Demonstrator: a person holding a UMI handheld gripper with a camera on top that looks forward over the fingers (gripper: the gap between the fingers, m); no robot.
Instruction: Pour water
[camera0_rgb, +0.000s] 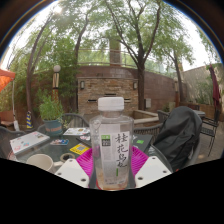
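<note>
The bottle's base was hidden below your gripper, which pointed at 12 o'clock, level, pinching the bottle upright between its pads

— Is there any writing to read here?
— Only on the bottle that stands upright between the gripper fingers. Its pale label carries dark Chinese characters running down it in a column.
— Can the characters be made out?
— Not with certainty; they are too small to tell apart.
— Anything on the papers lying on the table?
— Nothing legible there.
</note>
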